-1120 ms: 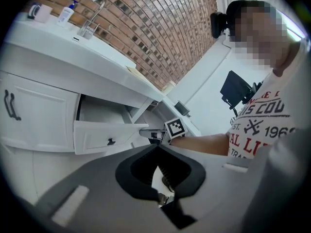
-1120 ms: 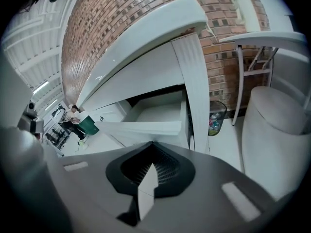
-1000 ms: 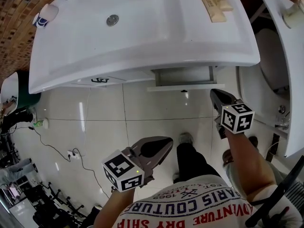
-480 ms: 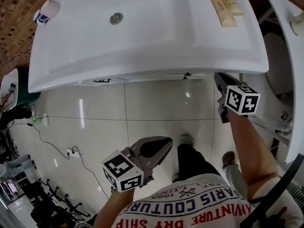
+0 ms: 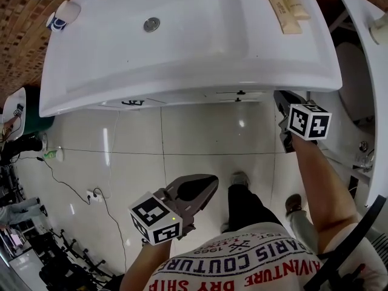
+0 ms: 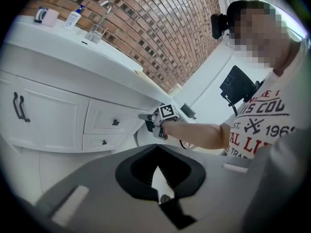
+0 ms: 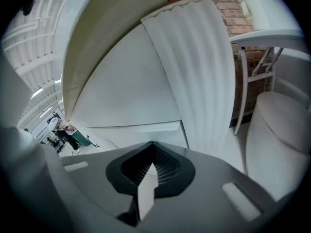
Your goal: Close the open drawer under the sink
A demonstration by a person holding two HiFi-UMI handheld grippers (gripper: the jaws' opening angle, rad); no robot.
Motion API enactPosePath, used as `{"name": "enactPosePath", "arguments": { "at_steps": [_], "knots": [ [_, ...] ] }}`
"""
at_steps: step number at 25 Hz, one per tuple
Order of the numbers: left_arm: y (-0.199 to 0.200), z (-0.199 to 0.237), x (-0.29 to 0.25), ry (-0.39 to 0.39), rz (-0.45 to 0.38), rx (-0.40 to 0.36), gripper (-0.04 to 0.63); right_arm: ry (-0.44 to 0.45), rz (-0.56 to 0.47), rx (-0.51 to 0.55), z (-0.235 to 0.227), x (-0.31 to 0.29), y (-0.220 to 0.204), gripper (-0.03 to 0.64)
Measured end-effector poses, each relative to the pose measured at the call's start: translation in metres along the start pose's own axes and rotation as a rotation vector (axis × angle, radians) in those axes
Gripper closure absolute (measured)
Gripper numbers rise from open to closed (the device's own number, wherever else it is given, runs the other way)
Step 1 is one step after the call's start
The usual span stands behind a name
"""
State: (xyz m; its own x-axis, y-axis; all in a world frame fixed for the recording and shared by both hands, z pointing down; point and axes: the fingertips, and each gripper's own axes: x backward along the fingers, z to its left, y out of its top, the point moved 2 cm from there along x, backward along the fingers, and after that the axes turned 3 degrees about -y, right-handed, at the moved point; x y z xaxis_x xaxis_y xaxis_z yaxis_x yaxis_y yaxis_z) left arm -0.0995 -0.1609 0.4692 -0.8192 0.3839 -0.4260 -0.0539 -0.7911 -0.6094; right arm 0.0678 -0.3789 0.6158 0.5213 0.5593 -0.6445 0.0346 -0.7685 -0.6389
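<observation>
White drawer (image 5: 240, 93) is pushed in, front flush with the cabinet under the sink (image 5: 182, 59), on its right side, black knob just showing below the rim. In the left gripper view the drawer fronts (image 6: 114, 122) line up flat beside the cabinet door (image 6: 43, 120) with its two dark handles.

Right gripper (image 5: 280, 102) is just right of the drawer front, near the sink's right corner, arm stretched out; contact with the cabinet can't be told. Its jaws are pressed together, nothing between them, pointing at the cabinet's white side.

Left gripper (image 5: 209, 183) hangs low and near, well apart from the cabinet, over the tile floor (image 5: 200, 144). Jaws pressed together, empty.

Faucet (image 6: 99, 18) sits on the sink's far edge against the brick wall (image 6: 160, 28).
</observation>
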Motion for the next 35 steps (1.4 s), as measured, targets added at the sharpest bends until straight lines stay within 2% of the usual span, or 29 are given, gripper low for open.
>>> {"name": "enactPosePath", "arguments": {
  "at_steps": [5, 12, 17, 20, 23, 27, 31, 35],
  "knots": [
    [-0.001, -0.017, 0.0, -0.026, -0.01, -0.023, 0.612, 0.062, 0.045, 0.075, 0.022, 0.038, -0.013, 0.607],
    [-0.003, -0.058, 0.004, -0.08, -0.035, -0.093, 0.612, 0.257, 0.108, 0.175, 0.098, 0.153, -0.065, 0.607],
    [-0.023, -0.116, 0.024, -0.114, -0.058, -0.169, 0.613, 0.38, 0.063, 0.193, 0.162, 0.251, -0.094, 0.607],
    [-0.039, -0.163, 0.048, -0.135, -0.082, -0.242, 0.612, 0.407, 0.0, 0.224, 0.196, 0.317, -0.107, 0.608],
    [-0.068, -0.22, 0.085, -0.158, -0.114, -0.314, 0.612, 0.4, -0.085, 0.27, 0.234, 0.393, -0.131, 0.609],
    [-0.123, -0.287, 0.143, -0.18, -0.152, -0.423, 0.613, 0.392, -0.192, 0.341, 0.292, 0.482, -0.185, 0.609],
    [-0.183, -0.347, 0.195, -0.205, -0.183, -0.489, 0.613, 0.414, -0.227, 0.352, 0.348, 0.55, -0.254, 0.609],
    [-0.227, -0.391, 0.23, -0.24, -0.193, -0.552, 0.613, 0.423, -0.25, 0.365, 0.385, 0.591, -0.298, 0.609]
  ]
}}
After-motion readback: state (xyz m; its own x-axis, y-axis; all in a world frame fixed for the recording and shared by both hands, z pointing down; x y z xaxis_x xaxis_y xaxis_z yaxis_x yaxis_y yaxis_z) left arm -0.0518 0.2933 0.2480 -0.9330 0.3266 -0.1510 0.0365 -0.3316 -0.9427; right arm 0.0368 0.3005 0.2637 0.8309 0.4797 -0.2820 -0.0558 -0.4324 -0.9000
